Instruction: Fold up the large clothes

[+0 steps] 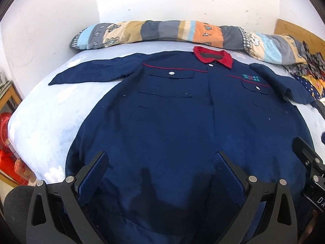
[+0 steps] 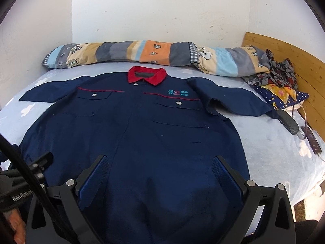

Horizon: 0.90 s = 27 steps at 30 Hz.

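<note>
We note a navy shirt (image 2: 132,134) with red collar (image 2: 146,75) and red piping; behind the shirt, a rolled quilt (image 2: 142,53) striped orange, grey, tan, light blue.

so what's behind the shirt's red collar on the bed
Behind the red collar of the navy shirt, a long patchwork quilt roll lies along the white wall, with a strip of pale blue sheet between. The bed under the shirt is covered.
</note>
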Tool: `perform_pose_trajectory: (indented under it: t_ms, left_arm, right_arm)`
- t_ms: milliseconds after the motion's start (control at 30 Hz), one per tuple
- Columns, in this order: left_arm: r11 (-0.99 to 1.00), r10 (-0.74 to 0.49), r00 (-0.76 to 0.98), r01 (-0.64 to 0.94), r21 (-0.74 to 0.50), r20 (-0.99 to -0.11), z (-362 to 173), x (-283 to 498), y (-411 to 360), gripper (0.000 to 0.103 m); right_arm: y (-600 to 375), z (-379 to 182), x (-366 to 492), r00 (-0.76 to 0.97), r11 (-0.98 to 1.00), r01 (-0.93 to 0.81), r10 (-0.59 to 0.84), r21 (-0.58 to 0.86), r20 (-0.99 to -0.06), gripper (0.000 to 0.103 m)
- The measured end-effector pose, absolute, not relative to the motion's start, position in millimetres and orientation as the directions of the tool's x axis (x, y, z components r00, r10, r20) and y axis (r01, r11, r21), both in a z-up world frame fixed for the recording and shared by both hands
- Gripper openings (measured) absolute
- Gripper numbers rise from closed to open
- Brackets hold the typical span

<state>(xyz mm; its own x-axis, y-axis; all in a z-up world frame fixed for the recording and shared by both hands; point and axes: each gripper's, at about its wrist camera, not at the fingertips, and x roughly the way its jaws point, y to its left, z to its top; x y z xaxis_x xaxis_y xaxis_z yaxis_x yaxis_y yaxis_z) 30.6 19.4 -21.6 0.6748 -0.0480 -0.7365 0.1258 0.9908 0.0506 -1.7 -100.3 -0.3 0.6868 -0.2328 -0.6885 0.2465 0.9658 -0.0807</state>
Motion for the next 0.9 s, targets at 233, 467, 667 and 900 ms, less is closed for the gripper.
perform_pose_trajectory:
  t_ms: [233, 467, 667, 900]
  left_arm:
    - [0.992, -0.049, 0.675, 0.121, 0.045, -0.736, -21.8, 29.3, 19.0, 0.103]
    - [0.992, -0.043, 0.67, 0.114, 0.046, -0.741, -25.1, 32.1, 19.7, 0.103]
    - [0.993, -0.047, 0.664, 0.114, 0.04, -0.747, -24.8, 37.8, 22.2, 0.103]
    - [0.993, -0.05, 0.666, 0.114, 0.035, -0.744, -24.6, 37.7, 23.9, 0.103]
  right_arm:
    - [-107.9, 14.9, -6.5, 0.738, 0.975, 0.224, -0.169, 0.002, -0.654, 0.103]
    - [-111.5, 10.5, -7.1, 0.731, 0.98, 0.185, -0.084, 0.079, -0.677, 0.103]
    - [-116.8, 14.2, -11.2, 0.75, 0.977, 0.172, -0.047, 0.126, -0.66, 0.103]
    - [-120.6, 12.5, -13.0, 0.751, 0.971, 0.171, -0.019, 0.166, -0.66, 0.103]
